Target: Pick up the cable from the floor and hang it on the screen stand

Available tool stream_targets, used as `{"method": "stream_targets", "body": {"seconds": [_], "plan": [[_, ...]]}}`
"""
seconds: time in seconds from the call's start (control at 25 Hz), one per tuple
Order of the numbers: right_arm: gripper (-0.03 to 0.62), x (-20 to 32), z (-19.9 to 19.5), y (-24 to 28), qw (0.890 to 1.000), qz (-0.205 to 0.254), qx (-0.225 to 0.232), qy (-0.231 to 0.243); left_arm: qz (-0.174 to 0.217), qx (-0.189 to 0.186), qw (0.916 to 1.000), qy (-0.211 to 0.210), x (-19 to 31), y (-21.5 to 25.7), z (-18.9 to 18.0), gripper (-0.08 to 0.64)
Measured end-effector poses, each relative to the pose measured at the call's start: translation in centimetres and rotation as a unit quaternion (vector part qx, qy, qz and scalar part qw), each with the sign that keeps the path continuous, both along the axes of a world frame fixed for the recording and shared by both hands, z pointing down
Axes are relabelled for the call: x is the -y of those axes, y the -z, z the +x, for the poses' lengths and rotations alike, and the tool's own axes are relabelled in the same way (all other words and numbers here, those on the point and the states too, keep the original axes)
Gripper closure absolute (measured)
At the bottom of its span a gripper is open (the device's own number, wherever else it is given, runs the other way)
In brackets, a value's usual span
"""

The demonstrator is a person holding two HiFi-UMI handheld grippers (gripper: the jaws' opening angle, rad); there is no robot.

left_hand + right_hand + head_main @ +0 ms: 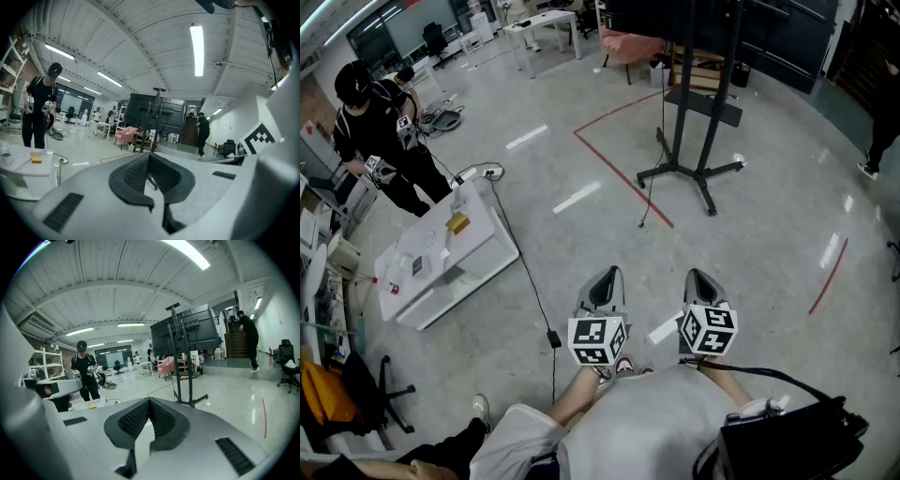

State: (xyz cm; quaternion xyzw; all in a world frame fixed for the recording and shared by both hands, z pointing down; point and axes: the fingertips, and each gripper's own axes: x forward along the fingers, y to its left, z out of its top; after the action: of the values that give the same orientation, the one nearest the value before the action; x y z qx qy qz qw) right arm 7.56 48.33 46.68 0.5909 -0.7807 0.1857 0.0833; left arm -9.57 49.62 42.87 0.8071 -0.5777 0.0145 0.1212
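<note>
left gripper (607, 276), right gripper (699, 277): jaws together, empty | cable (525, 270) on floor (750, 244): likely light, limp | pinch beside adapter block (553, 337)

Two handheld grippers, the left gripper (608, 276) and the right gripper (699, 277), point side by side over the grey floor at lower centre. A black cable (553, 337) trails past a white table (478, 248) at left. The screen stand (682, 112) rises at upper right, with a person in black (382, 131) at upper left.
</note>
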Motion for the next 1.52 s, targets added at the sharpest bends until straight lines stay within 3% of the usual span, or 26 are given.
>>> {"method": "stream_targets", "body": {"seconds": [0.72, 1.24, 1.52], "plan": [[0.574, 2.6, -2.4, 1.5, 1.0, 0.002, 0.014, -0.01, 0.008, -0.002, 1.0, 0.005, 2.8, 1.5, -3.2, 0.557], [0.574, 6.9, -2.4, -0.7, 0.999, -0.001, 0.007, -0.036, 0.01, -0.004, 0.9998, -0.014, 8.6, -0.6, -3.7, 0.557], [0.574, 12.1, -1.3, -1.8, 0.999, -0.013, 0.012, -0.042, 0.004, 0.003, 0.9999, -0.015, 13.3, -1.4, -3.0, 0.557]]}}
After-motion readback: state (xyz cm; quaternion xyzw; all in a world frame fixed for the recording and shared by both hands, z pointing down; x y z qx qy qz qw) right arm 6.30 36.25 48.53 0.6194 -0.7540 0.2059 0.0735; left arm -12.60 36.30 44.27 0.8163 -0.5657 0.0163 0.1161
